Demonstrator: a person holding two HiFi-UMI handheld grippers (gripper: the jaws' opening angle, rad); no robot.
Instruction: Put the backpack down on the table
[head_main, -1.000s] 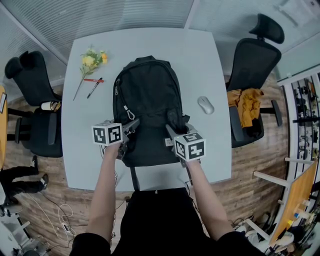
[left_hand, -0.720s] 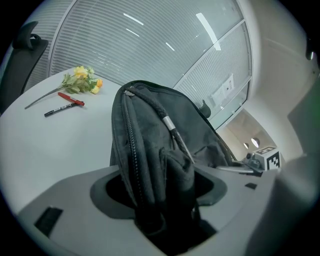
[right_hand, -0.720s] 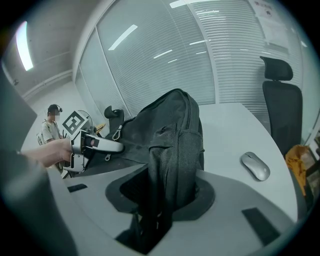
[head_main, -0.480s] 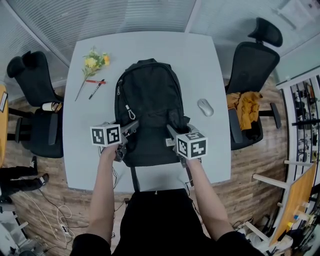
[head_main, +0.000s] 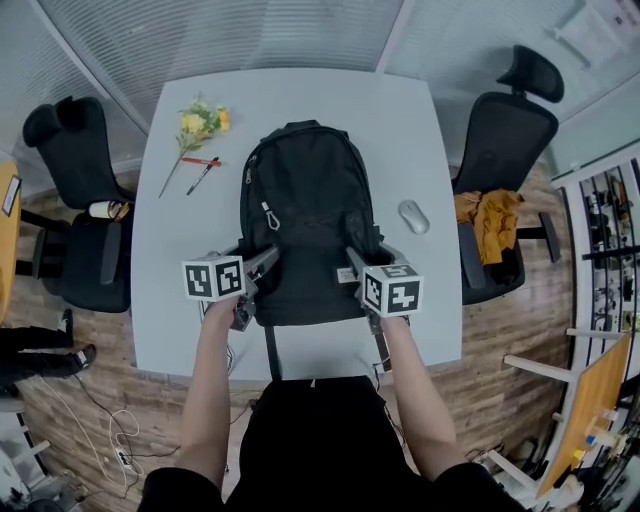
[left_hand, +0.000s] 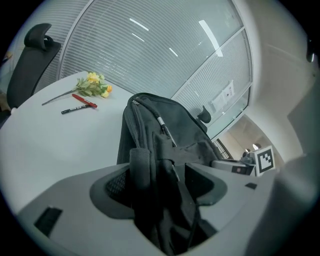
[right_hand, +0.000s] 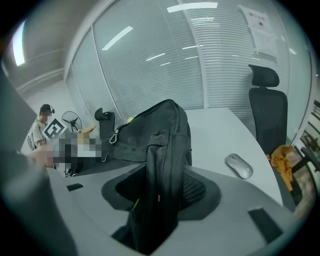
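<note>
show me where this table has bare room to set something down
Free: left side of the pale grey table, between black backpack and edge, below the red and black pens; far right corner beyond the grey mouse. Crowded: the middle, and by the yellow flowers.

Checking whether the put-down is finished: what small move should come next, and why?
Probably draw both grippers straight back off the bag. The backpack lies flat on the table; jaws of the right gripper are opening, those of the left gripper stand wide, and fabric sits loose between each pair.
</note>
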